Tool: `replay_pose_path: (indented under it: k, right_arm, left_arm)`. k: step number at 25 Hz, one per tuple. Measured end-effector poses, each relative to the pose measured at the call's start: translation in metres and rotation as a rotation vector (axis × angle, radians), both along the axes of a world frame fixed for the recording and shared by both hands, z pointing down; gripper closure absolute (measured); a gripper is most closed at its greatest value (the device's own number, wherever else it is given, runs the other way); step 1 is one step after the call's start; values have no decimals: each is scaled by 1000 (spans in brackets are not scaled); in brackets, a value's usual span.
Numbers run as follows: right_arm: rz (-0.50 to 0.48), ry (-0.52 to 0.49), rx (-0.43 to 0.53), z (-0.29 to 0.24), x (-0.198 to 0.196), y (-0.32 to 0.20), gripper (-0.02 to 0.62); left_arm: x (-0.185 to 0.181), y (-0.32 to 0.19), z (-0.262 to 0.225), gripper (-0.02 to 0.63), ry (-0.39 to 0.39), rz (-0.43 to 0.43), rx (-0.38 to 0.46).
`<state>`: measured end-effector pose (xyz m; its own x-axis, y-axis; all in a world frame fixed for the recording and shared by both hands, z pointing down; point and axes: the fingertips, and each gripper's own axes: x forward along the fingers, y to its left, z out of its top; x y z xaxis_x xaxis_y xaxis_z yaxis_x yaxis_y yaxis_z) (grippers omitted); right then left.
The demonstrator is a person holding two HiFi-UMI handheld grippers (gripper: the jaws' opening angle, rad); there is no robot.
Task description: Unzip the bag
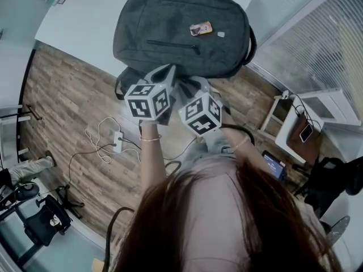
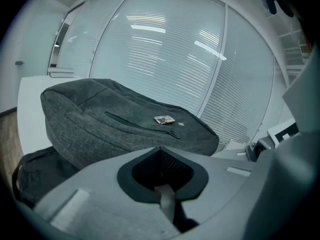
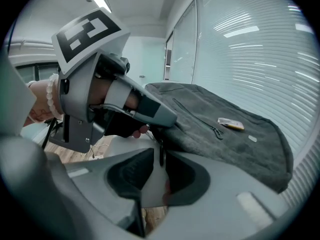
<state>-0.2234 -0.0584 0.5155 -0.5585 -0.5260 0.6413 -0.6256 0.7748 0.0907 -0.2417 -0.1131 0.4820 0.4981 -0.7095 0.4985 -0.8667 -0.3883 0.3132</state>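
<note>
Left gripper (image 1: 168, 72) and right gripper (image 1: 190, 85), both closed, meet at one bag (image 1: 181, 27).

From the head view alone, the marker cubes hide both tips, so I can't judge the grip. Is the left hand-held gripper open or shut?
Observer: Shut; the left gripper view shows the left hand-held gripper with its jaws together.
Operator: Where is its tip?
Observer: The right gripper view shows it at the backpack, on its near edge.
Operator: And the right hand-held gripper?
Observer: Jaws together too, with a thin dark tab at their seam; whether it's pinched, I can't tell.
</note>
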Motion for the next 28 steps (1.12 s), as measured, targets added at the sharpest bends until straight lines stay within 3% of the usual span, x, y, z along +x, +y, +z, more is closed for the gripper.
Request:
replay_pose_path:
  k: [3,11,16,28]
  right_arm:
    - [-14,29,-16,4,-5,0,517]
    - [8,48,4,5,-7,-5,584]
    - [13,15,5,1,-4,-4,586]
    - [43,44,53,1,15,0,588]
  left_arm:
    - [1,-1,1,598,43,-2,-17]
    - [1,-2,4,598,37,-1,-28]
    - [1,-1,3,598,22,-12,-26]
    - [1,-1,5,598,-5,-27,-22]
